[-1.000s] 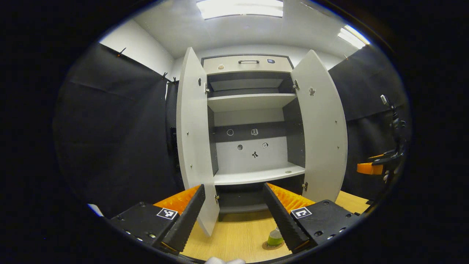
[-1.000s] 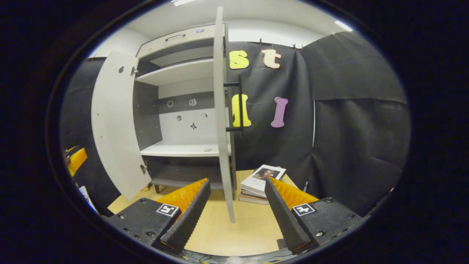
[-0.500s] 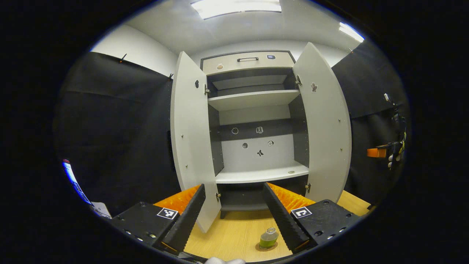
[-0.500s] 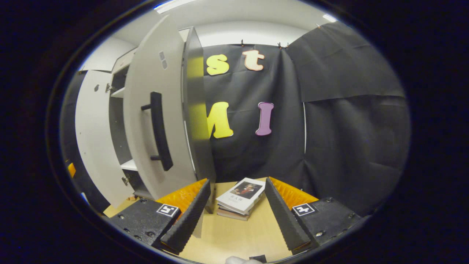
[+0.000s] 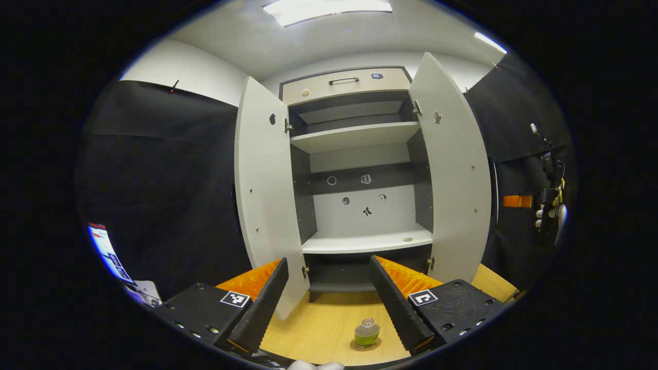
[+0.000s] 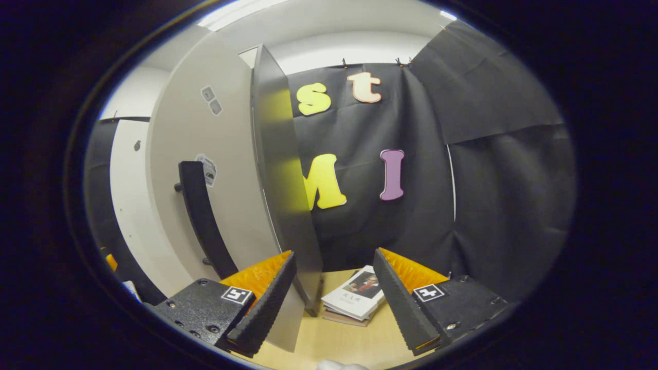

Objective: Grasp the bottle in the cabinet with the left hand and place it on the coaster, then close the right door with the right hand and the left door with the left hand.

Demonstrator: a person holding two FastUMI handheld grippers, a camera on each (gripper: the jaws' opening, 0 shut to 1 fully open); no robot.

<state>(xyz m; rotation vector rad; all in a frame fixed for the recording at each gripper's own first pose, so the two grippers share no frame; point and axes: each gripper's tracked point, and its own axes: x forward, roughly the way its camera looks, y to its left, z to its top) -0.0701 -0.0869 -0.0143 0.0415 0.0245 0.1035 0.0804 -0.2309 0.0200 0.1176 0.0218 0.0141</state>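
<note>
One cabinet (image 5: pixel 354 82) stands on the wooden surface (image 5: pixel 318 329) with both doors, the left door (image 5: pixel 262 190) and the right door (image 5: pixel 455 174), swung open and its two shelves bare. One green bottle (image 5: pixel 366 334) sits on one round coaster (image 5: pixel 354 345) before it. The left tongs (image 5: pixel 329 298) are held level, spread wide, holding nothing. The right tongs (image 6: pixel 334 303) gape empty just beside the right door's black handle (image 6: pixel 203 221); a stack of books (image 6: pixel 354 300) lies beyond.

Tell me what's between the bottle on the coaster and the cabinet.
In the left gripper view, bare wooden tabletop lies between the bottle on its coaster and the cabinet.
</note>
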